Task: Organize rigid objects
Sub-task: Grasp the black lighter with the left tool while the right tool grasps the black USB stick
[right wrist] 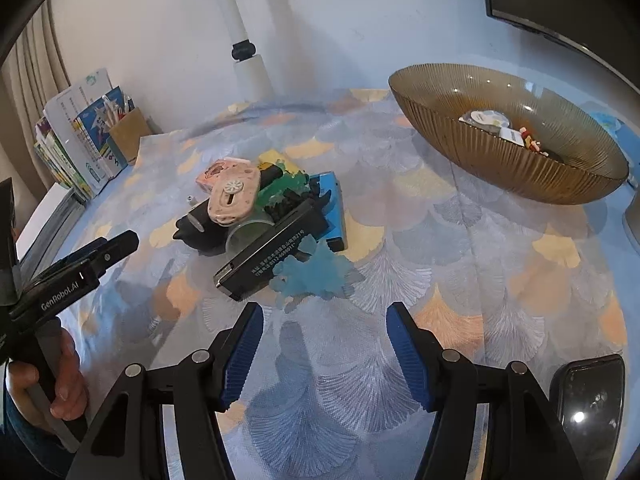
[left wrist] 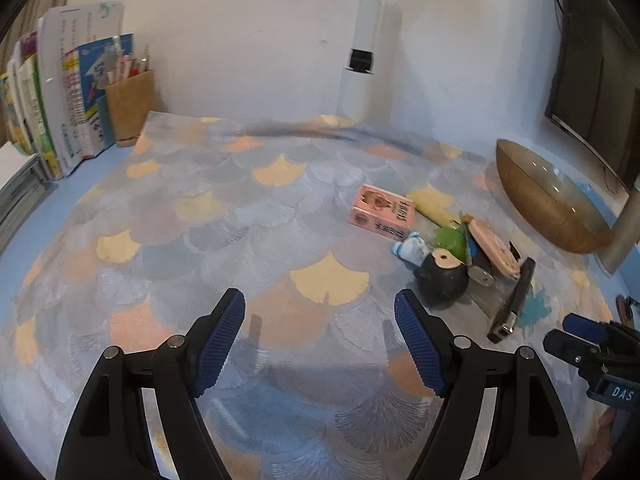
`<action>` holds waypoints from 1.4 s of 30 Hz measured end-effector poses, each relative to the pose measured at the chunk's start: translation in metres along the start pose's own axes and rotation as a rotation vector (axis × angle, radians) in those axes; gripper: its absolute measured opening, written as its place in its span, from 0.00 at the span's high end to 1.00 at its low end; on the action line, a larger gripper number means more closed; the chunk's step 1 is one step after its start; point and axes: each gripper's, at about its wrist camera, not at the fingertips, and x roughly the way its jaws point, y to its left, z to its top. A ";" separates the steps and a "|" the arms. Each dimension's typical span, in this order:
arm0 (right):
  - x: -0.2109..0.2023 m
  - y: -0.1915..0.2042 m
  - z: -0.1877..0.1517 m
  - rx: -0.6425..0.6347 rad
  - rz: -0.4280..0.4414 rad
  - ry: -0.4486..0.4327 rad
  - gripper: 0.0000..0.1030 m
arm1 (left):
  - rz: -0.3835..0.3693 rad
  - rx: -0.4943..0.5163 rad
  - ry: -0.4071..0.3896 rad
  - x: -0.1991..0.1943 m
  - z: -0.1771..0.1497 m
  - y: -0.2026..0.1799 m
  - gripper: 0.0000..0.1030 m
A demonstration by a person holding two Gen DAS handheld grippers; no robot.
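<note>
Both my grippers, left gripper [left wrist: 320,344] and right gripper [right wrist: 324,354], stand apart, empty. The long black rectangular case [right wrist: 272,254] lies atop the clutter mid-tablecloth [right wrist: 500,288], well short of the ribbed amber glass bowl [right wrist: 520,176] near the far right corner. It looks stiff, light, slick; I'd pinch across its narrow sides.

So there's a little heap of junk on the desk [right wrist: 440,280]: a long black box [right wrist: 272,254] with white print lying diagonally at the front, a pink speckled case [right wrist: 236,196] tilted on top, a blue box [right wrist: 334,208] behind, a pink carton [left wrist: 380,212] flat nearby. Well apart sits a ribbed brown glass bowl [right wrist: 460,148], a few small bits already in it.
</note>
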 end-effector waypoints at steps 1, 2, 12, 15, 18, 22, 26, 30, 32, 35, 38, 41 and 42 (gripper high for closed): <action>-0.001 0.004 0.001 0.001 0.017 0.006 0.39 | -0.023 0.016 0.018 0.002 0.001 -0.003 0.26; -0.003 0.006 0.004 -0.003 0.033 0.009 0.39 | -0.048 0.030 0.035 0.003 0.003 -0.006 0.26; 0.021 0.069 0.022 -0.172 -0.117 0.006 0.31 | -0.143 0.148 0.050 0.005 0.025 -0.028 0.26; 0.027 0.064 0.025 -0.170 -0.203 0.006 0.31 | -0.176 0.202 0.064 0.008 0.028 -0.038 0.26; 0.021 0.037 0.027 -0.080 -0.184 0.016 0.33 | -0.227 0.276 0.091 0.014 0.028 -0.057 0.26; 0.006 -0.002 0.024 0.044 -0.163 0.006 0.37 | -0.223 0.343 0.091 0.025 0.031 -0.079 0.39; 0.003 -0.025 0.022 0.115 -0.102 0.026 0.37 | -0.247 0.402 0.105 0.040 0.041 -0.093 0.55; 0.007 -0.021 0.023 0.090 -0.094 0.031 0.37 | -0.305 0.413 0.130 0.048 0.049 -0.098 0.76; 0.007 -0.020 0.023 0.085 -0.075 0.025 0.39 | -0.317 0.403 0.135 0.047 0.050 -0.095 0.82; 0.006 -0.022 0.023 0.071 -0.078 0.026 0.51 | -0.340 0.333 0.140 0.042 0.047 -0.078 0.83; 0.001 -0.029 0.021 0.089 -0.081 0.029 0.54 | -0.340 0.272 0.130 0.026 0.041 -0.059 0.83; -0.009 -0.034 0.018 0.118 -0.051 0.030 0.54 | -0.326 0.239 0.118 0.007 0.031 -0.041 0.83; -0.013 -0.033 0.017 0.116 -0.038 0.024 0.54 | -0.315 0.226 0.116 0.001 0.026 -0.034 0.83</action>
